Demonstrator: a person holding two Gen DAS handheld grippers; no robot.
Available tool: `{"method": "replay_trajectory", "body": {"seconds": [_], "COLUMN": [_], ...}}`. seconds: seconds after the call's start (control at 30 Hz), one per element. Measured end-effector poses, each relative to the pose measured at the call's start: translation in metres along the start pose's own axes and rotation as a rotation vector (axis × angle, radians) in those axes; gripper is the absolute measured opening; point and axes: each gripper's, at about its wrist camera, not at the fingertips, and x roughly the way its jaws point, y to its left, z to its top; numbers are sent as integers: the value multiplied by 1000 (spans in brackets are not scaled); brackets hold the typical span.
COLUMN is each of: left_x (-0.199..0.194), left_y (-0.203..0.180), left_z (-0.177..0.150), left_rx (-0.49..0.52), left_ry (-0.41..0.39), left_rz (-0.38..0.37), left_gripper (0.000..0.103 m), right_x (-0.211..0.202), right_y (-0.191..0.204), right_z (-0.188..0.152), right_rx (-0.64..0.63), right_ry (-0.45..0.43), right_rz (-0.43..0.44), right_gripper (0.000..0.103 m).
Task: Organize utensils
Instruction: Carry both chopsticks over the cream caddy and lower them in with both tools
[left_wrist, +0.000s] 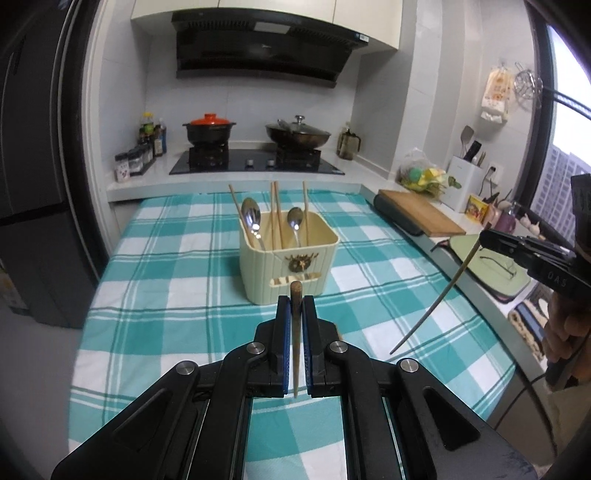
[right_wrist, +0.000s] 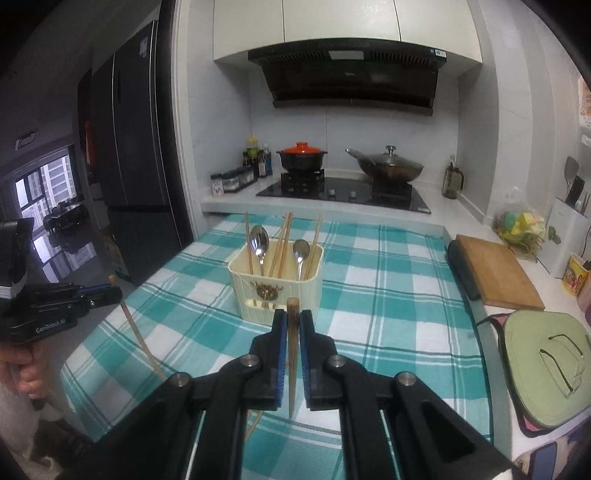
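A cream utensil holder (left_wrist: 288, 258) (right_wrist: 275, 288) stands on the checked cloth. Two spoons (left_wrist: 252, 218) and several chopsticks (left_wrist: 275, 214) stand upright in it. My left gripper (left_wrist: 295, 301) hovers in front of the holder, above the cloth, shut on a wooden chopstick (left_wrist: 295, 343) that runs along its fingers. My right gripper (right_wrist: 293, 317) is likewise shut on a chopstick (right_wrist: 292, 350). Each gripper shows in the other's view: the right gripper (left_wrist: 484, 236) with its chopstick (left_wrist: 436, 291) hanging slantwise, and the left gripper (right_wrist: 116, 291) with its chopstick (right_wrist: 140, 339) angled down.
The teal and white checked cloth (left_wrist: 177, 288) covers the table. Behind it is a hob with a red-lidded pot (left_wrist: 209, 129) and a wok (left_wrist: 297, 133). A cutting board (left_wrist: 421, 214) and a green mat with glasses (right_wrist: 543, 354) lie on the right counter. A dark fridge (right_wrist: 136, 166) stands at the left.
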Motion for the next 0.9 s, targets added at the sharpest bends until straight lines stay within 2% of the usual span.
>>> {"method": "replay_trajectory", "body": {"seconds": [0.17,0.53,0.9], "left_x": [-10,-31,-44], "left_y": [-4,1,12], "left_z": [1,12,56], "left_rx": [5,-18,-21], "left_ry": [-14,-69,-126], "left_rz": [4,-3,-5], "left_gripper": [4,4,4], "right_x": [-12,-29,-24], "right_y": [7,8,-4], "right_z": [6,7,36], "right_rx": [-7,-14,-11], "right_ry": [-48,-72,-104], "right_rz": [7,1,-35], "right_gripper": [7,7,7]}}
